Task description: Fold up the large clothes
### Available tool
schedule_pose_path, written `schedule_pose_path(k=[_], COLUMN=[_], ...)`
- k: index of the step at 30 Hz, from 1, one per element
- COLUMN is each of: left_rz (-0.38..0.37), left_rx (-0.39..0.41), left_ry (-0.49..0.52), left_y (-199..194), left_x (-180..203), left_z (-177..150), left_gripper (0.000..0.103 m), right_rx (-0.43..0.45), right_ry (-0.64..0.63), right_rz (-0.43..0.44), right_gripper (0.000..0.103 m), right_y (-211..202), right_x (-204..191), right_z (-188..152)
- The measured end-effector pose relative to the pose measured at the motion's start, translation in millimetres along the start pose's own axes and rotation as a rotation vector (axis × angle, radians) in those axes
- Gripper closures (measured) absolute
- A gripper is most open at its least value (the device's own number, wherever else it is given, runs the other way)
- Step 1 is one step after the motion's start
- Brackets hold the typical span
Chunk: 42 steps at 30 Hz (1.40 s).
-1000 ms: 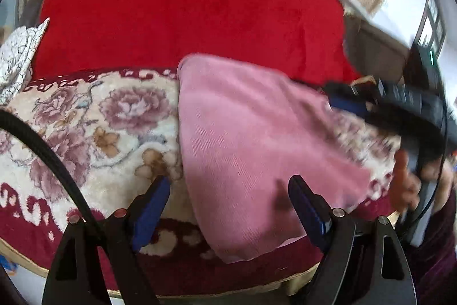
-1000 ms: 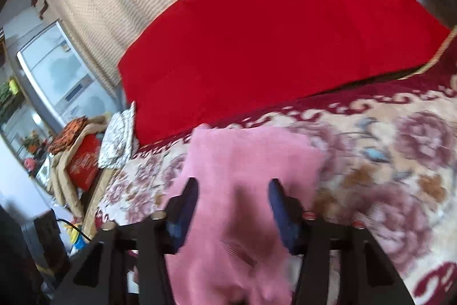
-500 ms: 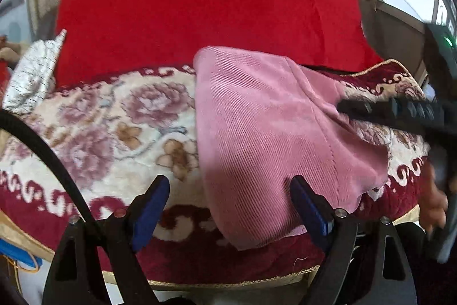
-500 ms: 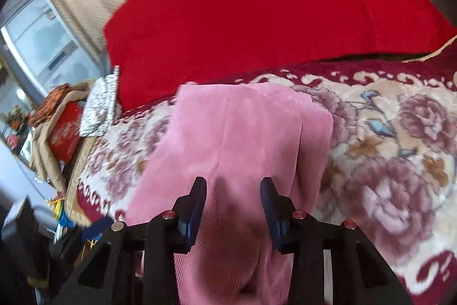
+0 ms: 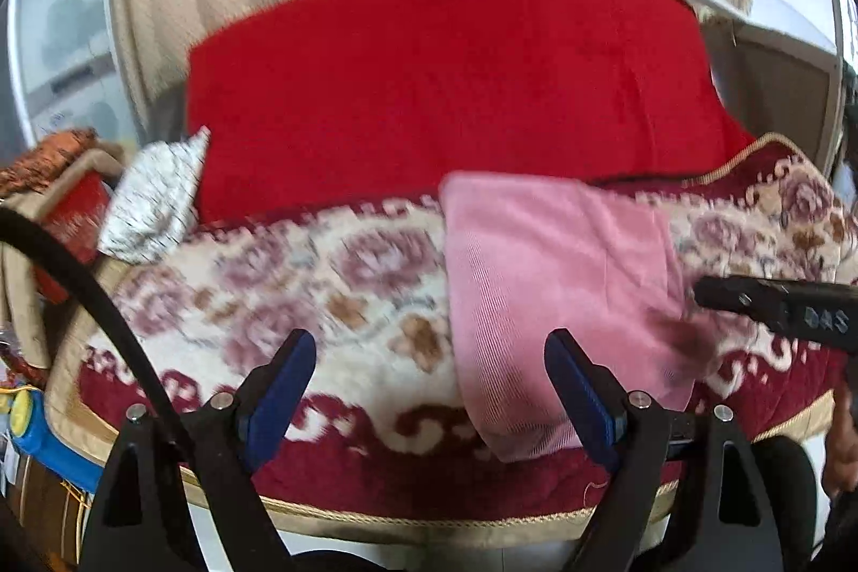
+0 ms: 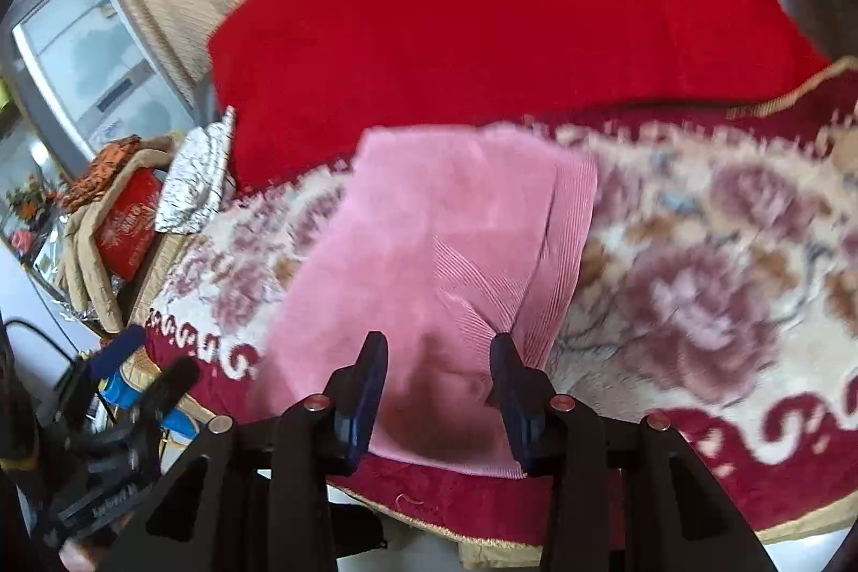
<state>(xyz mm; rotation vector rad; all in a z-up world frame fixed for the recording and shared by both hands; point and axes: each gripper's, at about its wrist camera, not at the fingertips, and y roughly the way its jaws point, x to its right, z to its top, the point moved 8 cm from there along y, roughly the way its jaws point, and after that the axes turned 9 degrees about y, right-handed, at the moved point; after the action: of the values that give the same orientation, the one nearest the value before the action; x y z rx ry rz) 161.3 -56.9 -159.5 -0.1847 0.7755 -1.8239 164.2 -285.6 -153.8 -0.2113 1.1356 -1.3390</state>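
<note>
Lower frame, the left tongs (image 5: 423,390) stand wide apart and empty, the right tongs (image 6: 437,384), having just parted somewhat, grip nothing above the pink garment (image 6: 429,250), which lies folded mid-frame on the floral blanket (image 5: 300,282); folding appears largely done.

Left gripper (image 5: 429,398): jaws wide apart, nothing between them.
Right gripper (image 6: 438,392): jaws partly apart (just been opening), pads gripping nothing.
</note>
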Motion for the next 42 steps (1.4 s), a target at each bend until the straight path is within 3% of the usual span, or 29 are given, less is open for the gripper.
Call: schedule_pose_path(k=[7, 15, 22, 29, 42], left_rz=[0.069, 0.130, 0.254, 0.282, 0.321], left_rx=[0.102, 0.208, 0.271, 0.294, 0.316], left_ry=[-0.003, -0.001, 0.027, 0.013, -0.061], left_y=[-63, -131, -175, -203, -234], left_x=[-11, -14, -12, -16, -33], left_z=[26, 47, 52, 58, 56], left_gripper=[0.014, 0.008, 0.001, 0.001, 0.001], right_rx=[0.173, 0.306, 0.345, 0.385, 0.395], right_ry=[-0.075, -0.115, -0.145, -0.138, -0.125], right_rz=[-0.044, -0.094, -0.117, -0.143, -0.116], right_gripper=[0.033, 0.029, 0.029, 0.029, 0.029], right_y=[-80, -153, -186, -206, -223], right_x=[-22, -34, -46, -51, -75], right_z=[-1, -10, -29, -32, -48])
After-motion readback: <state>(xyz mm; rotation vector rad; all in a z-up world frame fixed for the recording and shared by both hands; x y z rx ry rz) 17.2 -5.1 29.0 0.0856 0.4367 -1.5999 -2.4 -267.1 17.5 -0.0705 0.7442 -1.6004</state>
